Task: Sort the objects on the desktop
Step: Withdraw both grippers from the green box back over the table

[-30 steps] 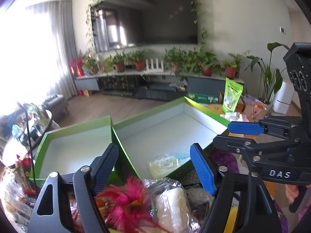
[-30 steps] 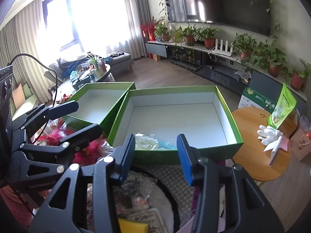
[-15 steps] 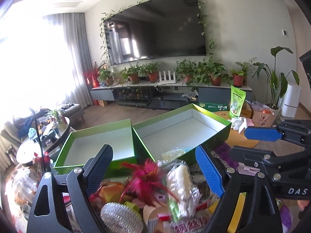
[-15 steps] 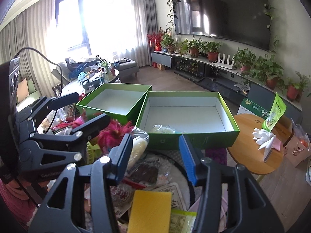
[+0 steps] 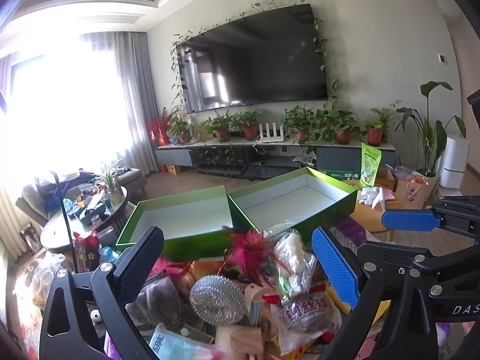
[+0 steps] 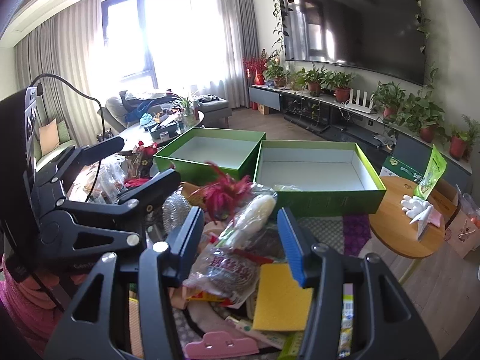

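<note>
Sorting barely begun: both green boxes (image 6: 318,174) nearly bare, pile (image 6: 234,240) unsorted, both grippers' jaws spread, holding nothing.

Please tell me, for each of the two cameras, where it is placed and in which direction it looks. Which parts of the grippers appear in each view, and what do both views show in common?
Left wrist: sits on the left gripper, looks forward over the clutter pile toward the TV wall; its own open fingers show, and the right gripper enters at right.
Right wrist: sits on the right gripper, looks forward and leftward toward the window; its open fingers show, and the left gripper at left.
Shared: two green boxes, pink feather toy, steel scourer.
</note>
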Demonstrator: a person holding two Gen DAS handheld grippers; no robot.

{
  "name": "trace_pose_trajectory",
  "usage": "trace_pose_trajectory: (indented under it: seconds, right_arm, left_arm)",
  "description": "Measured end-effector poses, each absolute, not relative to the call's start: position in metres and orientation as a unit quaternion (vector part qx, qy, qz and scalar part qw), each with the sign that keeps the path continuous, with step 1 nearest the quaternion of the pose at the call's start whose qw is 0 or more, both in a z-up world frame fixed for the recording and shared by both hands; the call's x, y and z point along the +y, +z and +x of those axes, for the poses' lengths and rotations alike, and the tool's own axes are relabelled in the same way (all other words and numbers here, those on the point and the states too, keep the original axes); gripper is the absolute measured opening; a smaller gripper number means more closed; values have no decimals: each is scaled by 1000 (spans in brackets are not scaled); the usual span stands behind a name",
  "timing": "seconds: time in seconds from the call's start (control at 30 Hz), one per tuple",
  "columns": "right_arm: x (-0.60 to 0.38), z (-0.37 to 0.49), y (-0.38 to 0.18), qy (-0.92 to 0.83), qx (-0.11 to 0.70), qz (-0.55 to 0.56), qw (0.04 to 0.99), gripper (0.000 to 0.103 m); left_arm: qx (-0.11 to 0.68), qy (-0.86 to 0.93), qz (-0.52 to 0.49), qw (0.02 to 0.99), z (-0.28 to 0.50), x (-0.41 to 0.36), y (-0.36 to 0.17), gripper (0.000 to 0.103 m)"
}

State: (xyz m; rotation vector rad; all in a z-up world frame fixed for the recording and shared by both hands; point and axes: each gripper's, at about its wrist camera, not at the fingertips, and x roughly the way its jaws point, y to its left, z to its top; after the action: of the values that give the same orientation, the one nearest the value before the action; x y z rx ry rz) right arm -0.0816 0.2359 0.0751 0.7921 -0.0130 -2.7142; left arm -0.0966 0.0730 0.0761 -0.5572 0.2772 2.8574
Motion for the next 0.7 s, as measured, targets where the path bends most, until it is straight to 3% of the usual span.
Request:
trace_pose_trajectory:
  seconds: [0.7]
  right_arm:
    - [202,-27,61,-947,0,280,159,52]
  left_arm:
    - [78,971,-203,102,-47,47,61,99]
